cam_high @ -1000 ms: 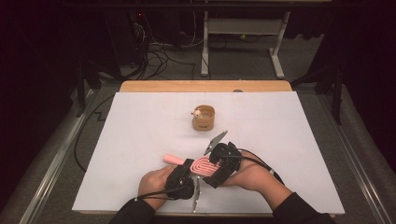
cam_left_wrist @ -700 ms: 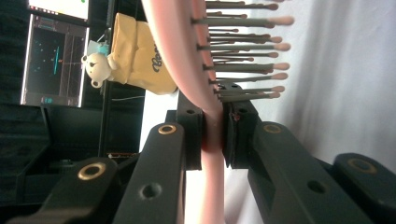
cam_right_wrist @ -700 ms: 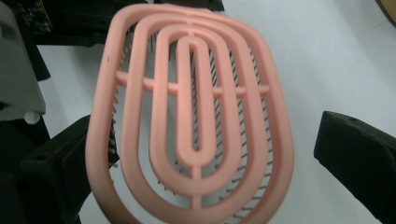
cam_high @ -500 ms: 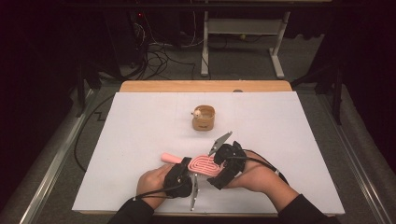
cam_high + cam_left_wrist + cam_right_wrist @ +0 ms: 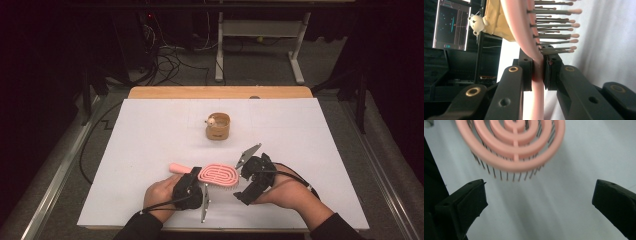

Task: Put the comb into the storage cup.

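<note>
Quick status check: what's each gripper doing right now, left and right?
Left gripper: shut on the pink hairbrush, at its neck.
Right gripper: open, jaws just been opening, nothing between them.

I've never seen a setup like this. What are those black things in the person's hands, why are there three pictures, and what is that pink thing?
A person sits at a white table holding a hand-operated two-jaw clamp in each hand. One picture comes from a camera above the table; the other two come from small cameras riding on each clamp, looking along its black jaws.

The pink thing is a hairbrush with a ringed head and bristles. The left gripper is shut on its handle where it meets the head. The right gripper is open, its jaws wide apart just short of the brush head, touching nothing. Farther back stands a small wooden cup with a tiny white bear on its rim.
</note>
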Action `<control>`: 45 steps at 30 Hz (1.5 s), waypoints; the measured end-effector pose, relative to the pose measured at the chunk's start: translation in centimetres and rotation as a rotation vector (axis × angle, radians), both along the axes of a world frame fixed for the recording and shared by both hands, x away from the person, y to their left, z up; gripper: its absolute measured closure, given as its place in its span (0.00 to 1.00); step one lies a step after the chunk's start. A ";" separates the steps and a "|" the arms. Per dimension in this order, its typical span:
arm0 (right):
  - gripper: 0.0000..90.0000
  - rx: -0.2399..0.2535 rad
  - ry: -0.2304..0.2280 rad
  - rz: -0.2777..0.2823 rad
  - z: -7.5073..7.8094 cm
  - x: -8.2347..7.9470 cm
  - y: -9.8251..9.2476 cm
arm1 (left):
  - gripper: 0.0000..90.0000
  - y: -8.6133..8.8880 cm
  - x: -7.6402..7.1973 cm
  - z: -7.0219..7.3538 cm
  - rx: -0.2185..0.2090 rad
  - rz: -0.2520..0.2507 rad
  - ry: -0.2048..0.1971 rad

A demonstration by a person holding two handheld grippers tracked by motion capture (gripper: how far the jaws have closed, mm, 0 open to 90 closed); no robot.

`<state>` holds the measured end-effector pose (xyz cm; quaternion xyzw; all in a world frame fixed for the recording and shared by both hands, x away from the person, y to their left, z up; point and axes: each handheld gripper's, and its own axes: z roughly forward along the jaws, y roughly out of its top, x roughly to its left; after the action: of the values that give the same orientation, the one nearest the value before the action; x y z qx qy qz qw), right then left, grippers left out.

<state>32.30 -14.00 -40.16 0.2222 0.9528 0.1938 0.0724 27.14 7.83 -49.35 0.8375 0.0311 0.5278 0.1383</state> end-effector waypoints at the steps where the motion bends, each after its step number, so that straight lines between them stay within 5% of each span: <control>1: 0.00 -0.006 0.000 -0.004 -0.1 0.0 -0.3 | 0.88 0.1 0.0 0.0 -0.005 0.002 0.000; 10: 0.00 -0.044 -0.015 -0.031 -1.1 0.1 -2.6 | 0.88 0.8 0.4 0.6 -0.073 0.037 0.032; 18: 0.00 -0.024 -0.051 -0.078 -2.0 0.3 -4.8 | 0.88 1.8 0.8 1.3 -0.193 0.062 0.054; 29: 0.00 0.147 -0.143 -0.168 -3.0 0.1 -7.3 | 0.87 3.2 1.4 2.7 -0.364 0.093 0.112; 36: 0.00 0.237 -0.184 -0.206 -4.3 -0.3 -8.0 | 0.87 3.9 1.7 3.2 -0.438 0.104 0.151; 45: 0.00 0.417 -0.256 -0.307 -5.2 -1.0 -9.1 | 0.87 4.7 2.1 3.6 -0.552 0.108 0.211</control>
<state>31.27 -23.13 -45.35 0.3477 0.8308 0.3986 0.1732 29.22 12.53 -45.79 0.8156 0.2321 0.4159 0.3287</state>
